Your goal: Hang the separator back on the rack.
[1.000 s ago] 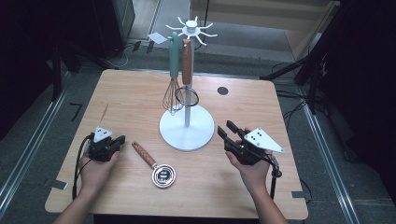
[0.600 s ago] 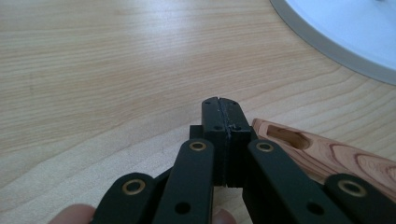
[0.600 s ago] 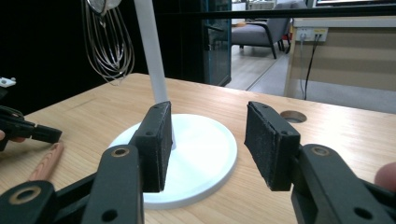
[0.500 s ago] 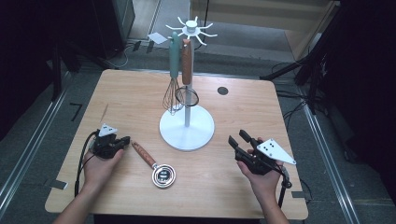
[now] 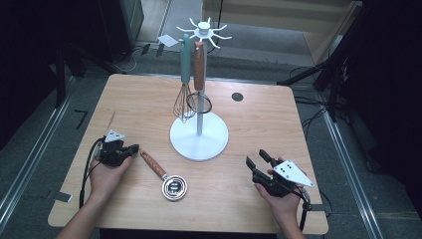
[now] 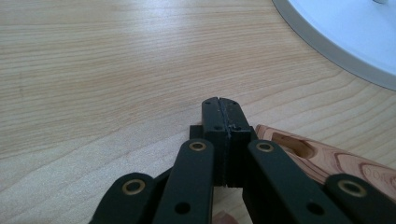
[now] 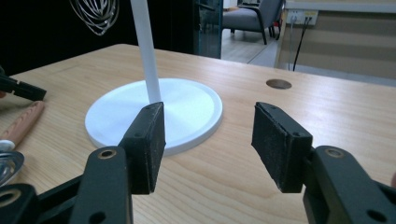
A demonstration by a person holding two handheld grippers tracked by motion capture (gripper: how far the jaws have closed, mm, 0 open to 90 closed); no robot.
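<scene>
A white utensil stand (image 5: 199, 135) rises mid-table, with a teal-handled whisk (image 5: 185, 89) and a brown-handled wire utensil (image 5: 198, 74) hanging from its top. A wooden-handled utensil (image 5: 154, 167) with a round metal head lies flat in front of the stand. My left gripper (image 5: 133, 148) rests on the table, shut and empty, its tips (image 6: 219, 105) just beside the wooden handle's end (image 6: 322, 158). At the front right my right gripper (image 5: 257, 158) is open; its jaws (image 7: 208, 135) have just been opening with nothing between them, and they point at the stand's base (image 7: 187, 112).
A round cable hole (image 5: 237, 96) sits in the tabletop at the back right. Cables trail from both grippers over the near edge. Dark floor and stand legs surround the table (image 5: 259, 124). In the right gripper view, the left gripper's tip (image 7: 23, 89) shows at far left.
My right hand has drawn back toward the near right corner and lowered, and its jaws stand wider apart. The left hand and the utensils have stayed put.
</scene>
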